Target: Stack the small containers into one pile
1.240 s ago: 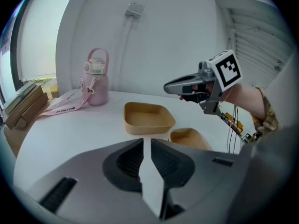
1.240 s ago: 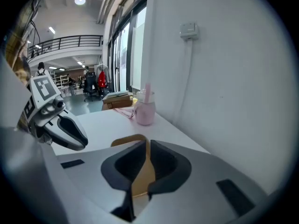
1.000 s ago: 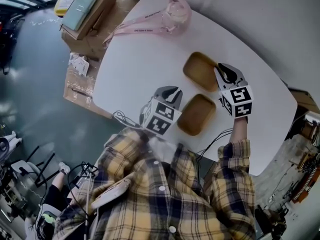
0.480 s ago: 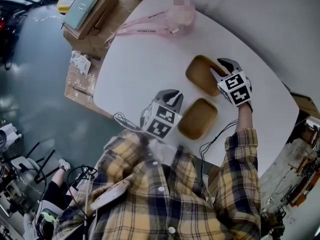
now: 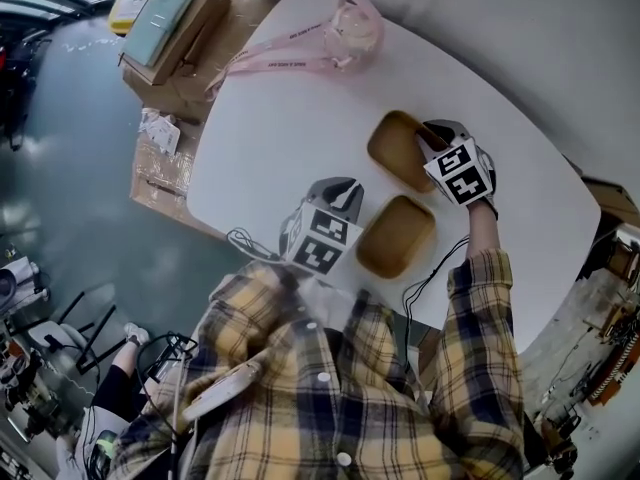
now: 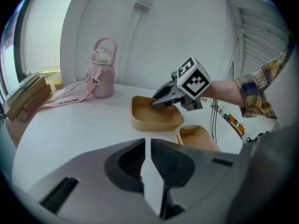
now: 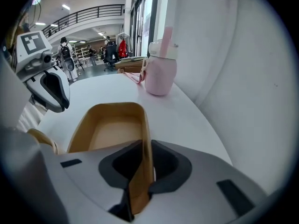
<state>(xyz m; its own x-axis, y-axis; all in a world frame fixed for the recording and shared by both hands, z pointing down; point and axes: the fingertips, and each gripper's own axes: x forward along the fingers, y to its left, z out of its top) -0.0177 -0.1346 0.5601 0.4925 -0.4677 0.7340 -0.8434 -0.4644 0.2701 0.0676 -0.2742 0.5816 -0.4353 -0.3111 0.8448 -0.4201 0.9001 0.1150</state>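
Two tan, shallow containers rest side by side on the white table [image 5: 270, 138]. My right gripper [image 5: 432, 134] reaches down over the far container [image 5: 393, 148]. Its jaws have just been closing, and in the right gripper view they pinch this container's [image 7: 112, 127] right wall between my right gripper's [image 7: 142, 148] pads. The near container [image 5: 395, 236] lies just right of my left gripper [image 5: 345, 193], which is shut with nothing in it. In the left gripper view my left gripper [image 6: 145, 143] points at both the far container [image 6: 154, 118] and the near one [image 6: 196, 136].
A pink bottle [image 5: 352, 28] with a pink strap [image 5: 280, 53] stands at the table's far end. Cardboard boxes [image 5: 170, 28] sit on the floor beyond the table's left edge. Cables [image 5: 430, 283] hang off the near edge by the person's sleeve.
My right gripper came down onto the far container's right wall, its jaws spreading and then closing round the wall. The left gripper and both containers stayed where they were.
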